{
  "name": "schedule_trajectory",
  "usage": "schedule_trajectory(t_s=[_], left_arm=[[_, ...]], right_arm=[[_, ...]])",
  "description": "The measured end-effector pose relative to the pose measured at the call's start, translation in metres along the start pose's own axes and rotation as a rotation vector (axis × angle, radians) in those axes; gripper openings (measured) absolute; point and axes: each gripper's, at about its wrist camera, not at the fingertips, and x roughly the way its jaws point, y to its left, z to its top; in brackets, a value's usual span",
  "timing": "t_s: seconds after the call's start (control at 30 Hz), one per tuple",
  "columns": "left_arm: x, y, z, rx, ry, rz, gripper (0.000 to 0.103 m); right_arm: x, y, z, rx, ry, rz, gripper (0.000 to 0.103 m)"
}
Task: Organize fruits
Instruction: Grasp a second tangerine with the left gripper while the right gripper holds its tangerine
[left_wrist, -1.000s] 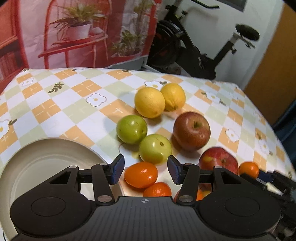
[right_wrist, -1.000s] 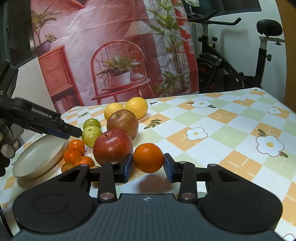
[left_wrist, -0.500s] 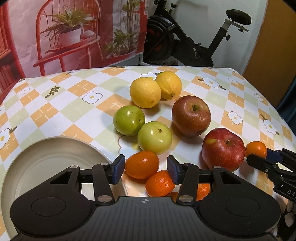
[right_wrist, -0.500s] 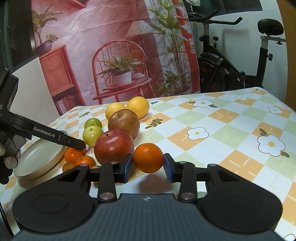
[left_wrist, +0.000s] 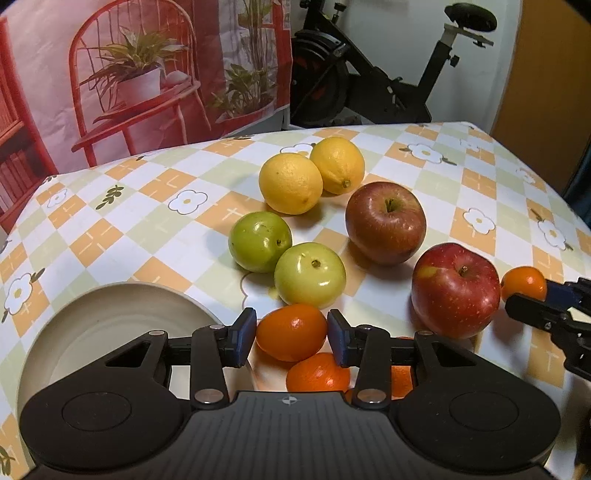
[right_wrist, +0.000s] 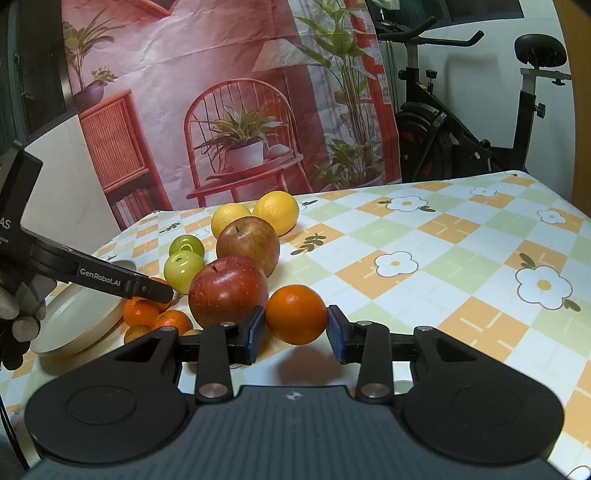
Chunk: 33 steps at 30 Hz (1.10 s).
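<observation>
Left wrist view: the left gripper (left_wrist: 291, 334) reaches down over a cluster of small oranges at the near edge of a checked, flower-printed tablecloth (left_wrist: 122, 229), its blue pads (left_wrist: 242, 336) drawn in to either side of one tangerine (left_wrist: 291, 331); the jaws have just been closing on it, though whether the pads yet press the fruit cannot be told. A cream plate (left_wrist: 92, 325) sits just to the left of that fruit. Beyond lie two green apples (left_wrist: 309, 275), two lemons (left_wrist: 290, 183) and two red apples (left_wrist: 455, 290), grouped close together. Right wrist view: the right gripper (right_wrist: 296, 328) is clenched on an orange (right_wrist: 296, 314), pads against both its sides, just beside the nearer red apple; a gloved hand (right_wrist: 16, 317) steadies the left tool at the frame's left edge. An exercise bike (right_wrist: 480, 122) stands behind the table.
</observation>
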Motion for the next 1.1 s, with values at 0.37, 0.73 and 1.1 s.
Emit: schedule_trajectory(t_s=[0.37, 0.73, 1.1], left_arm=[[-0.012, -0.015, 0.002, 0.032, -0.057, -0.018, 0.044], [-0.027, -0.008, -0.001, 0.006, -0.094, -0.009, 0.044], [-0.061, 0.02, -0.01, -0.022, -0.162, 0.012, 0.044]], right_arm=[[0.0, 0.0, 0.0, 0.001, 0.001, 0.001, 0.039], [0.0, 0.001, -0.001, 0.0, -0.004, -0.002, 0.039], [-0.01, 0.014, 0.005, -0.047, 0.005, -0.037, 0.039]])
